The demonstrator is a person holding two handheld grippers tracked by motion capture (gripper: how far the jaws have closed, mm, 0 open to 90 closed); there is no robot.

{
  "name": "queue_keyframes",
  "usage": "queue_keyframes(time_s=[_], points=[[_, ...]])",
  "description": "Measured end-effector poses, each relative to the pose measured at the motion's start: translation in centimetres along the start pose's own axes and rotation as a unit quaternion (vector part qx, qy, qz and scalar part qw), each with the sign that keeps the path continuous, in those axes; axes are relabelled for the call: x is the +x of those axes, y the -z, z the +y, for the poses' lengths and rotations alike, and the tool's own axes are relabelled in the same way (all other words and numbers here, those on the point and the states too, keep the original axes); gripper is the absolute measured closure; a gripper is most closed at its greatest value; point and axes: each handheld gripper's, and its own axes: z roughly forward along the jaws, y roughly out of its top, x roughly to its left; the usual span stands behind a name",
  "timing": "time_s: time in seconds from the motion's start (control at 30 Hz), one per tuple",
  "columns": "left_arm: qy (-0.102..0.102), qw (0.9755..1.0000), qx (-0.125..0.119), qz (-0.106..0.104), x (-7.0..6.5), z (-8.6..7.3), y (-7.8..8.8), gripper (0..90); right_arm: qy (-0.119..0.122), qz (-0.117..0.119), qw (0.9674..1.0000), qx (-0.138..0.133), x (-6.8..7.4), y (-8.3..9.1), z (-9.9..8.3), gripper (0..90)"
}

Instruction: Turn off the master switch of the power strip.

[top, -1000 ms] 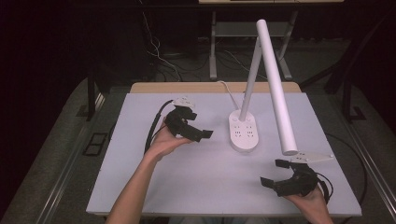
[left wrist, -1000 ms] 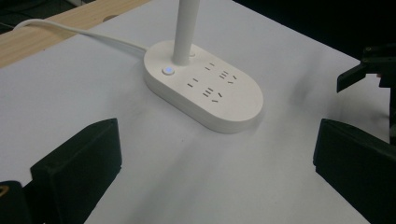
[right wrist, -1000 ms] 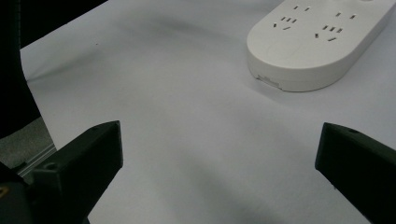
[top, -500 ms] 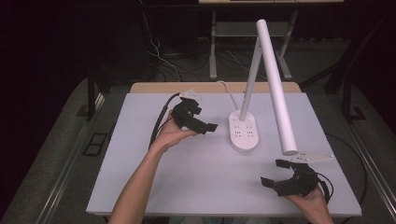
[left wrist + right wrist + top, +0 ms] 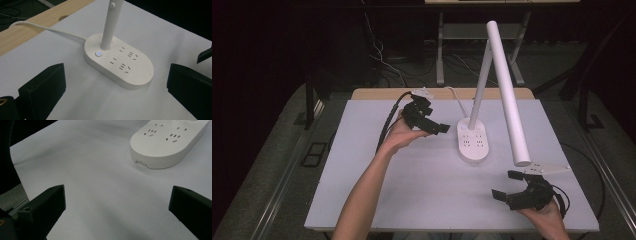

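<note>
White desk lamp [image 5: 473, 142], one, two grippers

A white sheet covers the surface [image 5: 432, 195], leaving a strip of pale wood [image 5: 377, 93] bare along the far edge. Beyond it, a metal stand [image 5: 477, 35] rises from grey carpet [image 5: 287, 145], with loose cables [image 5: 382, 60] trailing across the dark floor.
</note>
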Motion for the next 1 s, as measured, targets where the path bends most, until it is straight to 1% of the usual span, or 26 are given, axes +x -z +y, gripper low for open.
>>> queue_keyframes(time_s=[0.07,0.17,0.23,0.27,0.33,0.37,0.43,0.53,0.6,0.67,0.7,0.73,0.77,0.87,0.97,1.0], points=[[-0.001,1.0,0.001,-0.001,0.2,0.4,-0.2,1.2,0.0,0.002,1.0,0.002,0.0,0.0,0.0,0.3],[0.003,1.0,-0.001,0.0,0.4,0.8,-0.6,1.3,0.0,0.003,1.0,0.004,0.1,-0.1,0.0,0.3],[0.001,1.0,0.001,0.002,0.6,1.2,-1.0,1.3,0.001,0.003,1.0,0.003,0.1,-0.1,0.0,0.3],[0.004,1.0,0.001,0.002,0.7,1.3,-1.1,1.4,0.002,0.003,1.0,0.003,0.1,-0.1,0.0,0.3],[0.005,1.0,0.001,0.004,0.7,1.4,-1.2,1.5,0.0,0.003,1.0,0.003,0.1,0.0,0.0,0.3],[0.003,1.0,0.002,0.005,0.9,1.5,-1.4,1.5,0.0,0.003,1.0,0.002,0.0,0.0,0.0,0.3],[0.007,0.9999,0.003,0.008,1.2,1.7,-1.8,1.8,0.001,0.002,1.0,0.0,0.0,0.0,0.0,0.3],[0.01,0.9999,0.005,0.009,1.5,1.8,-2.2,2.2,0.001,0.003,1.0,0.0,0.0,0.0,0.0,0.3],[0.02,0.9997,0.009,0.01,1.8,1.9,-2.8,2.3,0.002,0.004,1.0,-0.002,0.0,0.0,0.0,0.3],[0.019,0.9997,0.01,0.01,1.9,1.9,-3.0,2.4,0.001,0.003,1.0,-0.002,0.0,0.0,0.0,0.3],[0.023,0.9996,0.01,0.011,2.0,1.9,-3.2,2.5,0.002,0.003,1.0,-0.001,0.0,0.0,0.0,0.3],[0.017,0.9997,0.011,0.012,2.2,1.9,-3.4,2.7,0.003,0.003,1.0,0.0,0.0,0.0,0.0,0.3],[0.021,0.9996,0.01,0.014,2.4,2.0,-3.7,3.0,0.004,0.003,1.0,0.0,0.0,0.0,0.0,0.3],[0.021,0.9997,0.009,0.013,2.5,2.0,-4.0,3.5,0.003,0.003,1.0,0.001,-0.1,0.0,0.0,0.3],[0.031,0.9994,0.003,0.017,2.7,2.1,-4.6,3.6,0.003,0.003,1.0,-0.001,-0.1,0.0,0.0,0.3],[0.03,0.9994,0.004,0.015,2.8,2.1,-4.7,4.0,0.003,0.004,1.0,0.0,-0.1,0.0,0.0,0.3]])
